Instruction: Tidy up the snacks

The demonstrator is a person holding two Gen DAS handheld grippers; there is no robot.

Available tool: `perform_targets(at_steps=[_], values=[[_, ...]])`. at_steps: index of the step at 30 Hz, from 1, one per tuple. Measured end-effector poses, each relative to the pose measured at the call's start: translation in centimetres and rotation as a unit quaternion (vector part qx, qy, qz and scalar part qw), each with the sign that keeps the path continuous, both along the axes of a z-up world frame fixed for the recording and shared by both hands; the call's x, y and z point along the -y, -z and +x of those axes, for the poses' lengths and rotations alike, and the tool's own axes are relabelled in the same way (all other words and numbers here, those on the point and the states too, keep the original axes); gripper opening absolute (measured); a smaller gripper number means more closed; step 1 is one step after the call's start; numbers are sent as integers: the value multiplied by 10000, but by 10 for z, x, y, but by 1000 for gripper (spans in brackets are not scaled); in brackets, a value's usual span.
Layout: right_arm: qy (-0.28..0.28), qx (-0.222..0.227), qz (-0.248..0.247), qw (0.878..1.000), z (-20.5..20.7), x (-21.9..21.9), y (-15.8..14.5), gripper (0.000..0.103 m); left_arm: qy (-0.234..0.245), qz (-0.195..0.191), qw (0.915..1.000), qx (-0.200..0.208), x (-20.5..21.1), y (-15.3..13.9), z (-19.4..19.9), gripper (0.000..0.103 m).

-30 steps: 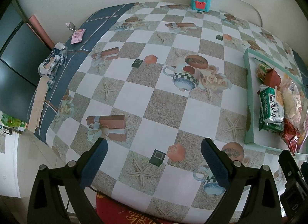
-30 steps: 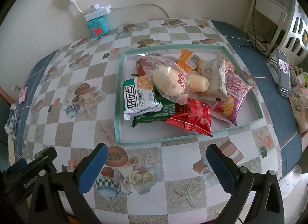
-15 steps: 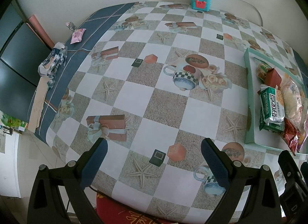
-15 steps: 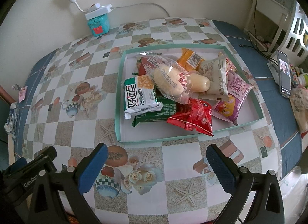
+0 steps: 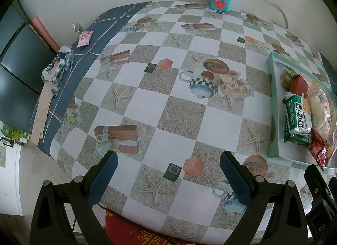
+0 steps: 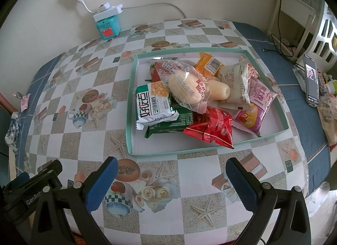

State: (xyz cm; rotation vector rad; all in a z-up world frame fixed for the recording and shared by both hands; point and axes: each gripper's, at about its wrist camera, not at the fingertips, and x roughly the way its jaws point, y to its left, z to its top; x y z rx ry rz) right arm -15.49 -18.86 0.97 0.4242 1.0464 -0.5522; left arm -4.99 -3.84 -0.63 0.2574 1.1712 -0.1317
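A shallow teal-rimmed tray [image 6: 129, 108] on the checkered tablecloth holds a heap of snack packets: a white-and-green packet [image 6: 152, 105], a clear bag with a pale bun [image 6: 185, 85], a red packet [image 6: 212, 129], a pink packet [image 6: 257, 101] and an orange one [image 6: 209, 64]. My right gripper [image 6: 170, 183] hovers open just in front of the tray's near rim, holding nothing. My left gripper [image 5: 168, 179] is open over the bare cloth, left of the tray [image 5: 273, 105]. A small pink packet [image 5: 85, 37] lies on the table's far left blue border.
A teal box [image 6: 108, 26] with a white power strip stands against the back wall. A crumpled blue-white wrapper [image 5: 56, 70] lies at the left edge. A phone [image 6: 311, 79] rests at the right, near a white shelf. A red chair cushion [image 5: 147, 234] is below.
Both views shift only slightly; the right gripper has drifted a little so the tray sits lower in its view. Both grippers stay open and empty.
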Motion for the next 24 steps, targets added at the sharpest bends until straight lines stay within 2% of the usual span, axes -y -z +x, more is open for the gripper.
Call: perform_targets(at_steps=[24], values=[[-13,-13,7,10000,0,-1,1,103,10,4,10000,-5,0,1,0,98]])
